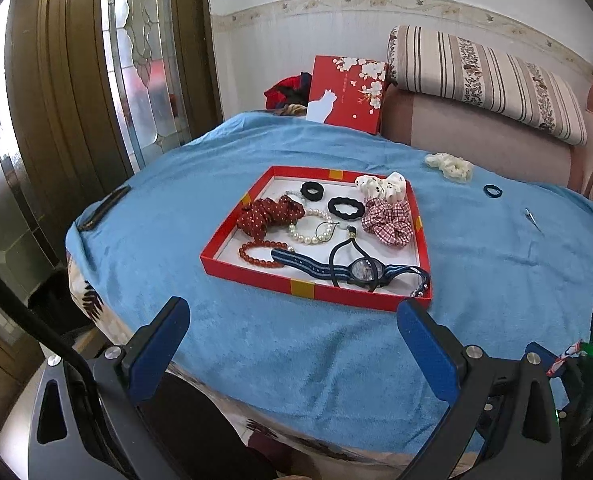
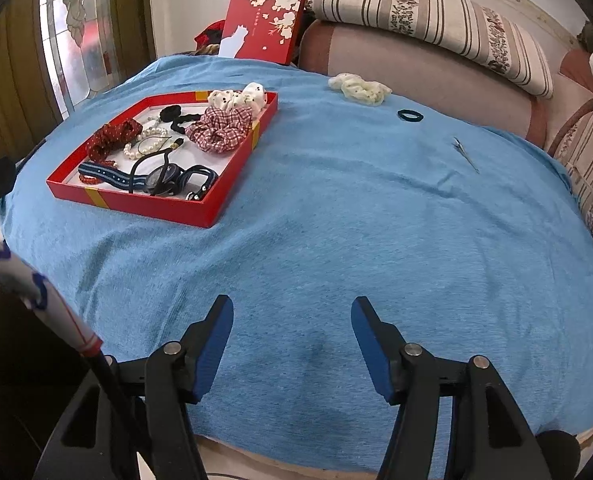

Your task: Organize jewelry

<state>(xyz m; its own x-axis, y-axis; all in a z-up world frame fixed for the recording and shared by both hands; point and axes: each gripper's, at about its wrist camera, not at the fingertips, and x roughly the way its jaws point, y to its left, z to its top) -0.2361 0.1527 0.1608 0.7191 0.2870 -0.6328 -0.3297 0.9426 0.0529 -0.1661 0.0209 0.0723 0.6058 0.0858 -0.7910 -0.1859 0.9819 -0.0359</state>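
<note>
The hair tie (image 2: 409,115), cream scrunchie (image 2: 361,87) and clip (image 2: 465,154) are found far ahead of the right gripper (image 2: 292,344), the nearer one; both it and the left gripper (image 1: 294,344) are held apart, empty.

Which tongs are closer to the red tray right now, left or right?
Left. The left tongs hang open just before the red tray; the right tongs sit open over bare blue cloth, tray far to their left.
</note>
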